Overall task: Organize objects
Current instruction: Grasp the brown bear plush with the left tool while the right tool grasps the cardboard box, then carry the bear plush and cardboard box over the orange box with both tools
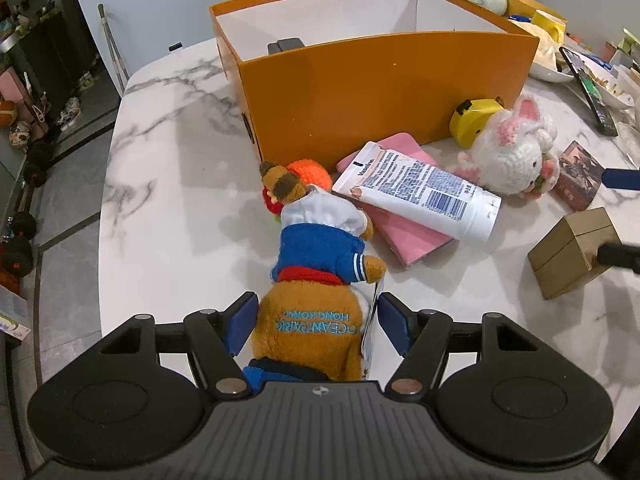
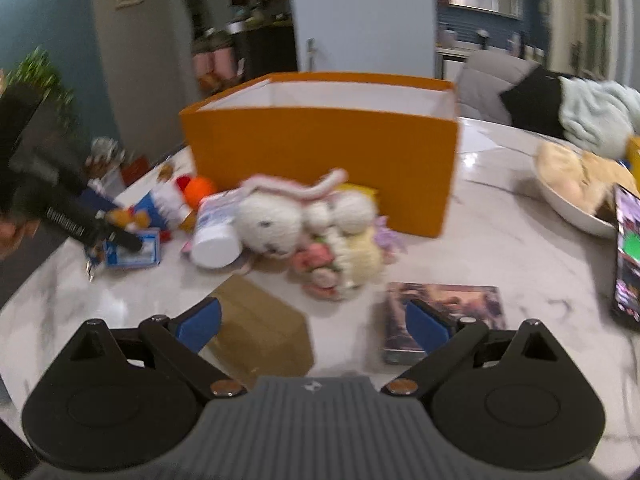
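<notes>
While the left gripper point(image 1: 316, 312) straddles the plush point(image 1: 316, 276) lying on the marble table point(image 1: 168, 184), its blue fingers point(image 1: 244, 312) sit on either side of the brown head, the left pad touching or nearly touching the fur, the right one just apart beside a hanging tag; whether they press it I cannot tell. Just beyond the plush's tail lies an orange ball point(image 1: 310, 170), and to the right a white tube point(image 1: 420, 196) rests across a pink pad point(image 1: 404, 216). Further right a white bunny point(image 1: 516, 156) leans against a yellow toy point(image 1: 474, 120), with a small dark card point(image 1: 576, 176) and a tan box point(image 1: 568, 252) nearer the right edge. Behind all of them stands the big orange bin point(image 1: 380, 92), open-topped, with something dark inside at its far left. The right gripper point(image 2: 312, 320) hangs wide open over the table and holds nothing: the tan box point(image 2: 260, 328) lies just beside its left finger, the card point(image 2: 444, 316) partly behind its right finger. Ahead of it the bunny point(image 2: 280, 220) and a cluster of knitted flowers point(image 2: 340, 264) block the way to the bin point(image 2: 320, 160). A bowl point(image 2: 576, 204) and a phone point(image 2: 626, 256) sit far right.
</notes>
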